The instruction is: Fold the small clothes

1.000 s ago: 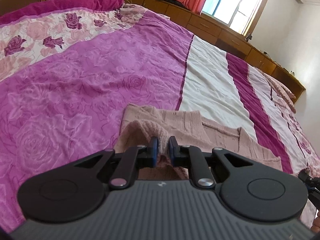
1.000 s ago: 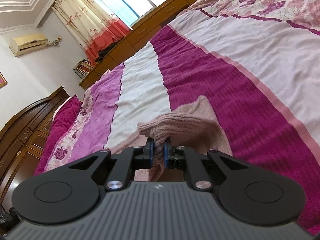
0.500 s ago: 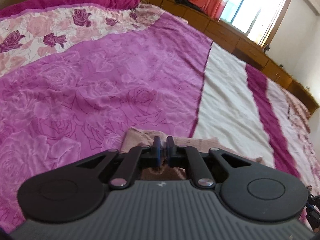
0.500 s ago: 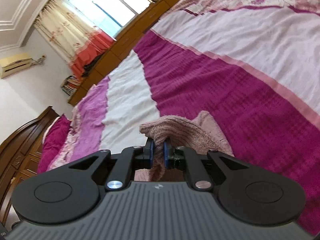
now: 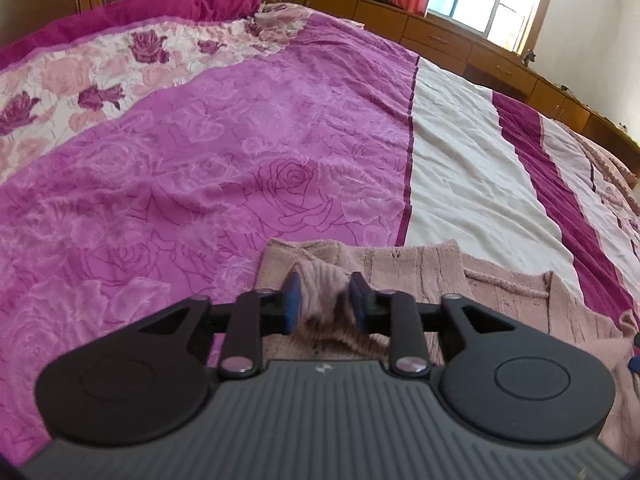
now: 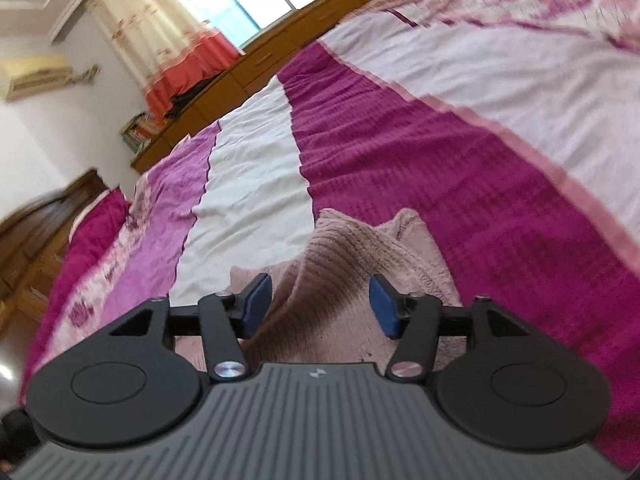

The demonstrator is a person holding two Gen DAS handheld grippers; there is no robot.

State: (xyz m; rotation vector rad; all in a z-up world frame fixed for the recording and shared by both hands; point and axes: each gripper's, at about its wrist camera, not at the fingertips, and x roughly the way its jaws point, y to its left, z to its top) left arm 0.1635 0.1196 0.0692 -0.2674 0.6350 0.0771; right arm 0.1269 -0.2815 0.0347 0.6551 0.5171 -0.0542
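The small dusty-pink ribbed knit garment (image 5: 448,276) lies on the bed, spread across the purple rose-patterned and cream-striped bedspread (image 5: 240,160), close under both grippers. In the left wrist view it lies mostly flat, with a ridge of knit rising between the blue pads. In the right wrist view the same garment (image 6: 360,256) is rucked into a soft hump over the magenta stripe.

The left gripper (image 5: 325,298) has its jaws partly apart, with a fold of knit standing between them; whether the pads still pinch it cannot be told for sure, though they look loose. The right gripper (image 6: 318,306) has its jaws wide apart, the raised fold lying free between them.

The garment looks light, soft and limp, with a thick, fuzzy knit that should grip well against the pads and not slip. It will likely sag and stretch wherever it is unsupported, so a single-point lift would let it droop out of shape. The better holds appear to be the firmer ribbed edges and corners, one per gripper, pinched through a doubled layer and kept low over the bed.
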